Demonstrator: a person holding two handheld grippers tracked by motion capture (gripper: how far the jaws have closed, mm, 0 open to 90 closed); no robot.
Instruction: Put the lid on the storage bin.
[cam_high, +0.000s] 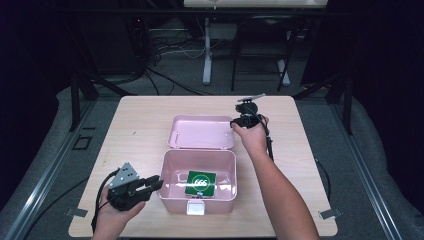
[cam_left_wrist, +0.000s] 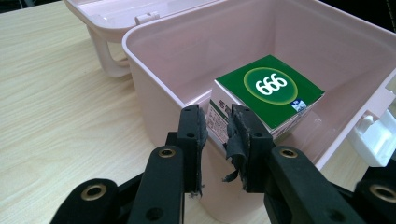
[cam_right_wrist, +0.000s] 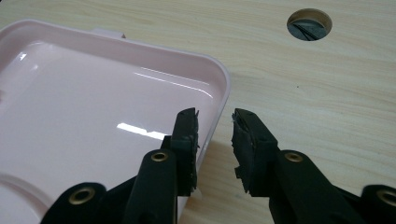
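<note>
Right tool (cam_high: 248, 120) hovers at the lid's (cam_high: 202, 131) three o'clock edge, its jaws parted with the rim just beside the left one and nothing between them; in the right gripper view the lid (cam_right_wrist: 93, 112) lies flat, open on the counter (cam_right_wrist: 299, 79), and the right tool (cam_right_wrist: 215, 135) straddles air next to its corner. Left tool (cam_high: 150, 186) waits at the box's (cam_high: 198, 205) nine o'clock side, jaws apart a little and empty, aimed at the wall of the box (cam_left_wrist: 154, 88) from the left gripper view. Inside the box, toward its five o'clock corner, sits the green carton (cam_high: 201, 183), tilted against the wall (cam_left_wrist: 268, 91). The work in hand looks like closing the lid. The risk, as I judge it, is that a shallow pinch on the thin, glossy rim slips as the lid swings, dropping it back. The tilted carton may also stand proud and stop the lid from seating. With the left tool not bracing the box, a pull on the lid could drag the whole box across the counter.
</note>
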